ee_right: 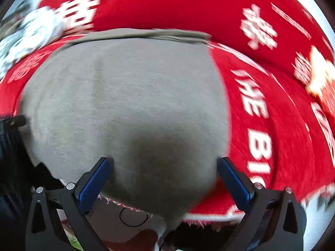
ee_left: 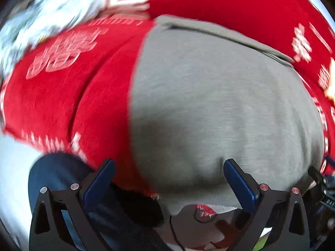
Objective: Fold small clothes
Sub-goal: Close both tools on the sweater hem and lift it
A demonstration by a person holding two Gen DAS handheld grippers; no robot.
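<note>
A grey garment [ee_left: 219,104] lies flat on a red cloth with white lettering [ee_left: 62,104]; a folded edge runs along its far side. It also fills the right wrist view [ee_right: 125,104]. My left gripper [ee_left: 168,165] is open, its blue pads [ee_left: 98,184] spread over the garment's near left edge. My right gripper [ee_right: 164,163] is open, with blue pads [ee_right: 234,182] spread over the garment's near right corner. Neither holds anything. Both views are motion-blurred.
The red cloth [ee_right: 272,104] spreads all around the garment. A white patterned item [ee_left: 41,21] lies at the far left, also in the right wrist view [ee_right: 27,37]. A dark blue sleeve or cloth [ee_left: 54,173] is at the near left.
</note>
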